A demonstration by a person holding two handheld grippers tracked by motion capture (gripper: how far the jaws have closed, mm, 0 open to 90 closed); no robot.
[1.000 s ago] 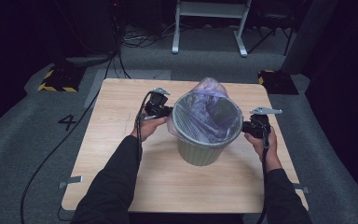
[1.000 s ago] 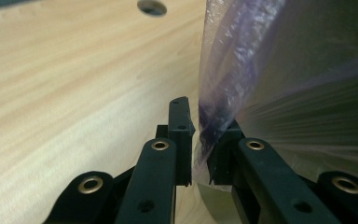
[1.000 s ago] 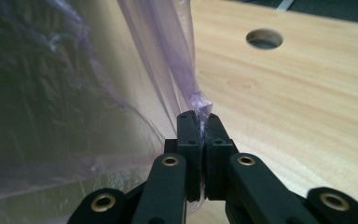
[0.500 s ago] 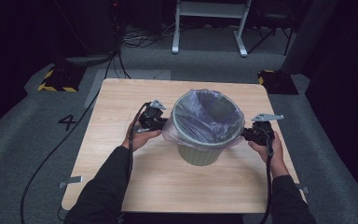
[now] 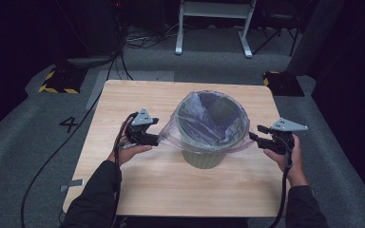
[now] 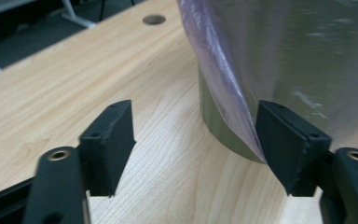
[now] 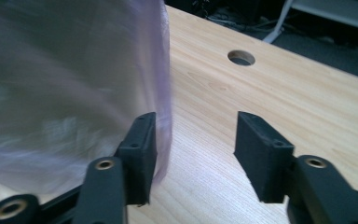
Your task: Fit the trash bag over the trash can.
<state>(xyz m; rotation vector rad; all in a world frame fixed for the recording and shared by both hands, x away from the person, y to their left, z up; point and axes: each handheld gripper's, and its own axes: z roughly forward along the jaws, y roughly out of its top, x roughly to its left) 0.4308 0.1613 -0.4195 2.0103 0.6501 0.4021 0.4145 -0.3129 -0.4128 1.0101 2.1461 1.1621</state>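
An olive-green bin stands in the middle of the wooden table. A clear purplish bag lines it and is folded down over its rim, with the skirt flaring out toward both hands. My left gripper is just left of the bin. Its jaws have just been opening and are now open, with the bag's edge hanging against the right-hand jaw and bare wood between them. My right gripper is just right of the bin. It too has been opening and is open, with the bag brushing its left-hand jaw.
The table has a round hole near its far edge. On the grey floor, cables run along the left. A white-legged stand is behind the table, and yellow-and-black blocks sit at the back corners.
The bag, which bulged above the bin, is now pulled down over the rim. Both hands moved outward from the bin, and both grippers let go of the bag's edge.
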